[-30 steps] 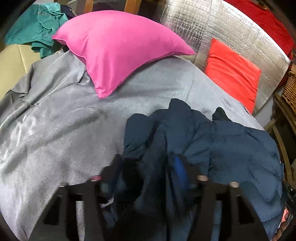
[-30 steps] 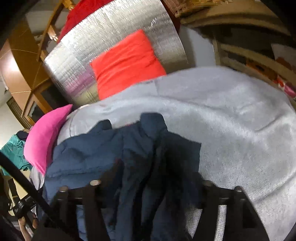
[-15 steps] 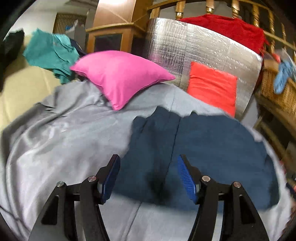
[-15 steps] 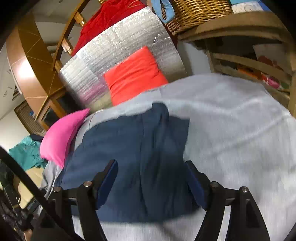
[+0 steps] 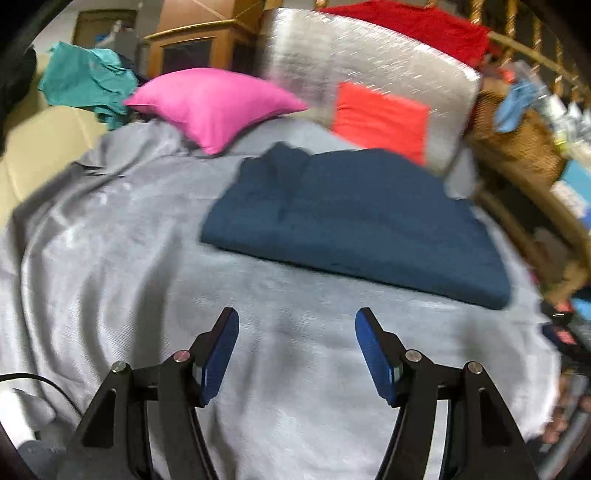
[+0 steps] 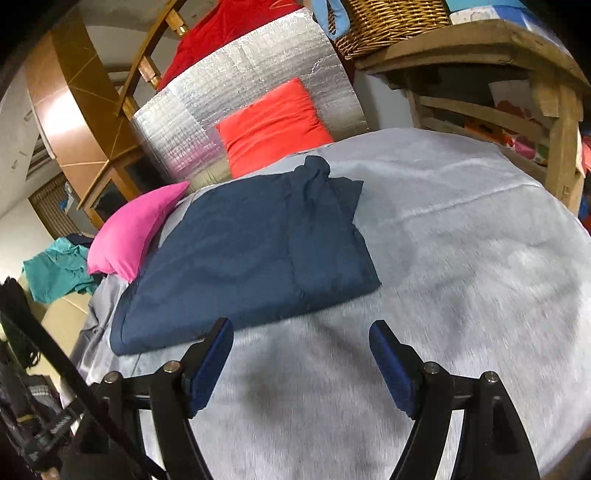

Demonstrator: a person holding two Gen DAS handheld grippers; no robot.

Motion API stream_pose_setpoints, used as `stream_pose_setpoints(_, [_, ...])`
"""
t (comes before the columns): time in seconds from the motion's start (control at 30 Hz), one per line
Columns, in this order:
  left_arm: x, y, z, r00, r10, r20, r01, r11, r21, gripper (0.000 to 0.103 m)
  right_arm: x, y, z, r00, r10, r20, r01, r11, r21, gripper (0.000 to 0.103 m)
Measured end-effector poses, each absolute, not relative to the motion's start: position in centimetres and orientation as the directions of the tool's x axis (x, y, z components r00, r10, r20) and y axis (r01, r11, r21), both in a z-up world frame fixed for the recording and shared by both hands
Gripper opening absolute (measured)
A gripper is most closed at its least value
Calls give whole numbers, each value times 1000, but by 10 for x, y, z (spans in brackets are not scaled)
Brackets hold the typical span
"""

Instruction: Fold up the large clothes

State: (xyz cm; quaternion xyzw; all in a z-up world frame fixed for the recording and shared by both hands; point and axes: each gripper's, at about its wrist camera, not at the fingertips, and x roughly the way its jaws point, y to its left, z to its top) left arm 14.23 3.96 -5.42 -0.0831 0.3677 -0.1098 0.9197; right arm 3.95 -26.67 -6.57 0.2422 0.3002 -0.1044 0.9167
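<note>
— Start from the left side of the left wrist view. What is lying around?

— In the upper left a crumpled teal cloth (image 5: 83,83) lies on something beige. Next to it, a bit more to the middle, is a pink pillow (image 5: 218,103), smooth and puffy, with one pointed corner on the grey bedspread (image 5: 110,258). Further right stands a silver quilted panel (image 5: 369,62), shiny like foil, and a flat red-orange cushion (image 5: 380,118) leans against it. A red cloth (image 5: 413,26) hangs over the top of the panel. At the far right edge there is a woven wicker basket (image 5: 513,136), blurred.

— And the garment?

— The navy garment (image 5: 354,225) lies folded in a flat rectangle on the bedspread, right of center, just below the red-orange cushion. One collar-like part sticks up at its far edge. In the right wrist view the same navy garment (image 6: 251,254) sits left of center, near the pink pillow (image 6: 133,229); I cannot tell if they touch.

— Does anything block the grippers?

— No. The left gripper (image 5: 297,354) hovers over bare bedspread below the garment, its jaws spread wide with nothing between them. The right gripper (image 6: 301,363) is also spread wide and empty; its left blue pad (image 6: 210,369) overlaps the near edge of the garment in the picture, but contact I cannot confirm.

— And the right side there?

— A wooden shelf frame (image 6: 557,122) is at the upper right, with the wicker basket (image 6: 391,26) on top.
</note>
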Motion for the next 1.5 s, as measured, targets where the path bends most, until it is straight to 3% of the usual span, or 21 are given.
stream_pose_setpoints(0.27, [120,62,-36,667,-557,-496,299,809,-507,70,31,-242,-64,800,-23,-599,273,903,330,84])
stream_pose_setpoints(0.37, [120,66,-37,693,-518,-501,259,828,-498,79,33,-239,-65,798,-19,-602,268,906,327,84])
stream_pose_setpoints(1.07, [115,37,-34,770,-267,-580,177,962,-208,79,27,-254,-57,811,-30,-585,303,876,375,85])
stream_pose_setpoints(1.23, [165,41,-33,688,-327,-648,162,939,-302,79,44,-289,-60,812,71,-580,313,785,534,85])
stream_pose_setpoints(1.37, [230,55,-54,601,-328,-729,41,923,-382,79,80,-335,-80,808,164,-567,356,631,689,85])
stream_pose_setpoints(1.5, [291,68,-80,516,-352,-781,-56,896,-440,79,122,-360,-107,770,257,-584,359,582,730,85])
